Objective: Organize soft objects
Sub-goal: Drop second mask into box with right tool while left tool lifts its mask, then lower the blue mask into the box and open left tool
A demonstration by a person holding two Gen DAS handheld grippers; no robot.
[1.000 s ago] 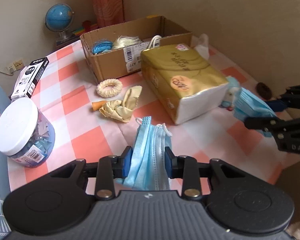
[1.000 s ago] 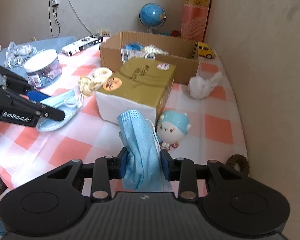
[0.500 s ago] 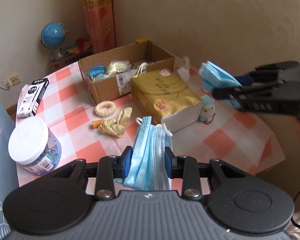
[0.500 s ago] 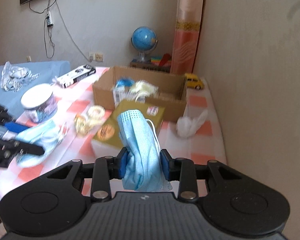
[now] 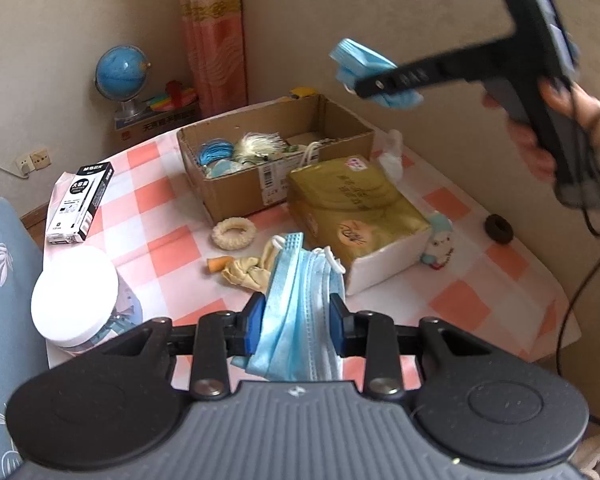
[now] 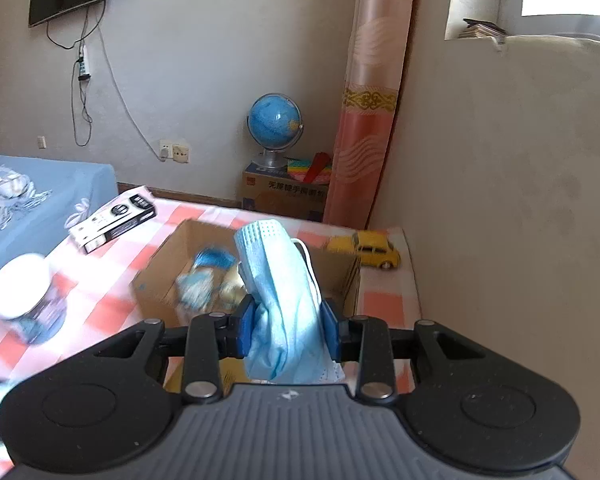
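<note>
My left gripper is shut on a bunch of blue face masks, held above the checked tablecloth near its front edge. My right gripper is shut on a second bunch of blue masks. In the left wrist view that gripper hangs high over the open cardboard box, with its masks sticking out. The box holds blue yarn, pale fringe and other soft bits. On the cloth lie a cream scrunchie, a yellow cloth, a small plush toy and a dark hair tie.
A gold tissue pack lies in front of the box. A white-lidded jar and a black-and-white carton sit at the left. A yellow toy car, a globe and a beige wall border the back and right. A hand holds the right gripper.
The right gripper has risen from beside the tissue pack and swung toward the box with its masks. The left gripper has lifted a little, still clamped on its masks.
</note>
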